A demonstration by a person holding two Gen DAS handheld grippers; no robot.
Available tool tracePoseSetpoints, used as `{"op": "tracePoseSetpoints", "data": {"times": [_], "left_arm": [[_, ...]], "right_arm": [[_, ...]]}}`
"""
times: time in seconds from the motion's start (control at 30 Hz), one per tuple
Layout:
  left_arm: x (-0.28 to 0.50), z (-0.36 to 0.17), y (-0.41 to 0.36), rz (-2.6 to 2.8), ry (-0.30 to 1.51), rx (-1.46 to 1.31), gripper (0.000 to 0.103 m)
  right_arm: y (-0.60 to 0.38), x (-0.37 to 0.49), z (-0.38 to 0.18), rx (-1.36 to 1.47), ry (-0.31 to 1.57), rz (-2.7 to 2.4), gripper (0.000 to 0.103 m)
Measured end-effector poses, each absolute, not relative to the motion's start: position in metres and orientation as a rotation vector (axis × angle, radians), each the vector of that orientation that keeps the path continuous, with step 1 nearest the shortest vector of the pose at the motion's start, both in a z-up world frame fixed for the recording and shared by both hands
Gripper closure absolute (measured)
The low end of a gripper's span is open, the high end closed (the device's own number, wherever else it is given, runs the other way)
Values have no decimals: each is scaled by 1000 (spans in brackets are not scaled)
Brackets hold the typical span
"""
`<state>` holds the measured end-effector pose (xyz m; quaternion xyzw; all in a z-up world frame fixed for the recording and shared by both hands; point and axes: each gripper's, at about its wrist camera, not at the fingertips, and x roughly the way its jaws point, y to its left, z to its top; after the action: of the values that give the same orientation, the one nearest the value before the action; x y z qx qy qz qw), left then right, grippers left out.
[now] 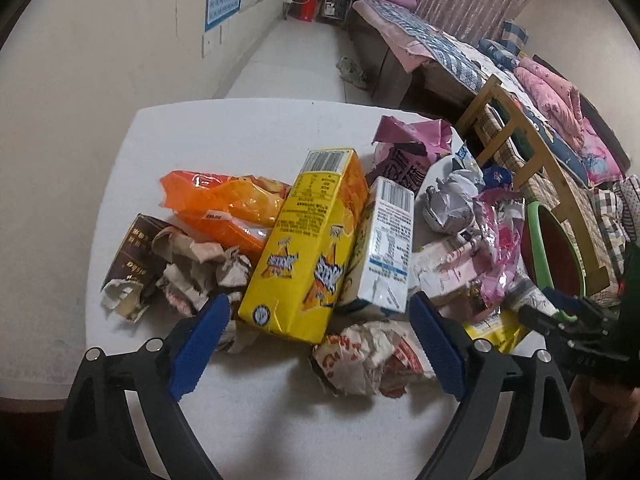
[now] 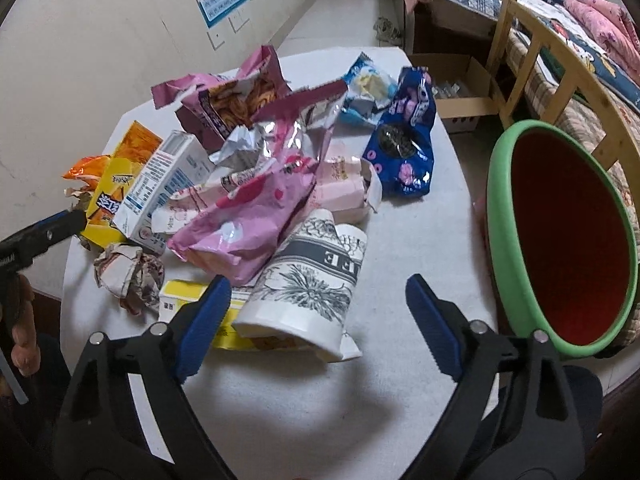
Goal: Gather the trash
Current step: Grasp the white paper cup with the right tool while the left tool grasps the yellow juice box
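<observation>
Here, label by label:
Table: a white table (image 1: 248, 140) beside a pale wall, strewn with empty packaging.
Left gripper (image 1: 320, 316): jaws spread wide, gripping nothing; its blue pads (image 1: 196, 344) stand either side of the near end of a yellow carton (image 1: 308, 248), apart from it.
Left-side trash: an orange bag (image 1: 224, 208) lies far left of the yellow carton; a white carton (image 1: 386, 248) leans against its right side; crumpled brown paper (image 1: 192, 268) and a dark brown box (image 1: 132, 256) lie at the left edge; a crumpled red-printed wrapper (image 1: 368, 356) lies near, between the pads.
Right gripper (image 2: 318, 304): jaws also wide and empty, over a flattened white paper cup with grey print (image 2: 312, 280), not touching it.
Right-side trash: a pink bag (image 2: 244, 224) lies just left of the cup; a dark blue snack bag (image 2: 404, 156) lies farther off; a purple bag (image 2: 232, 100) sits at the far side.
Bin: a green-rimmed bin with red inside (image 2: 568, 240) stands off the table's right edge, mouth tilted toward the camera.
Background: a bed (image 1: 460, 52) with pink bedding on the far right.
</observation>
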<state>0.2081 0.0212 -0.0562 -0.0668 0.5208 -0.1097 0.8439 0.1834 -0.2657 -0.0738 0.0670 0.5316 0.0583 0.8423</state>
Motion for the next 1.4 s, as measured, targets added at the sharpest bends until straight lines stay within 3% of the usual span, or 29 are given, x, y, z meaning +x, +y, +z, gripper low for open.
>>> {"op": "tracePoseSetpoints", "data": {"times": [0.13, 0.4, 0.67, 0.73, 0.77, 0.8, 0.87, 1.4], "left_arm": [[222, -62, 26, -254, 1130, -156, 21], [242, -79, 34, -329, 1198, -207, 43], [257, -89, 20, -364, 1234, -198, 42], [258, -87, 17, -360, 1230, -181, 55], [257, -86, 17, -351, 1230, -169, 66], [257, -85, 17, -351, 1233, -171, 66], [254, -83, 16, -351, 1233, -162, 66], [200, -7, 16, -236, 1046, -45, 67]], "right_arm": [[-266, 184, -78, 152, 1137, 128, 19], [-266, 184, -85, 165, 1149, 136, 19], [-266, 185, -91, 168, 1165, 141, 20], [-266, 185, -92, 168, 1169, 144, 29], [-267, 185, -93, 172, 1174, 147, 39], [-268, 185, -93, 182, 1177, 151, 51], [-268, 185, -92, 187, 1180, 152, 54], [-276, 158, -42, 179, 1053, 152, 56]]}}
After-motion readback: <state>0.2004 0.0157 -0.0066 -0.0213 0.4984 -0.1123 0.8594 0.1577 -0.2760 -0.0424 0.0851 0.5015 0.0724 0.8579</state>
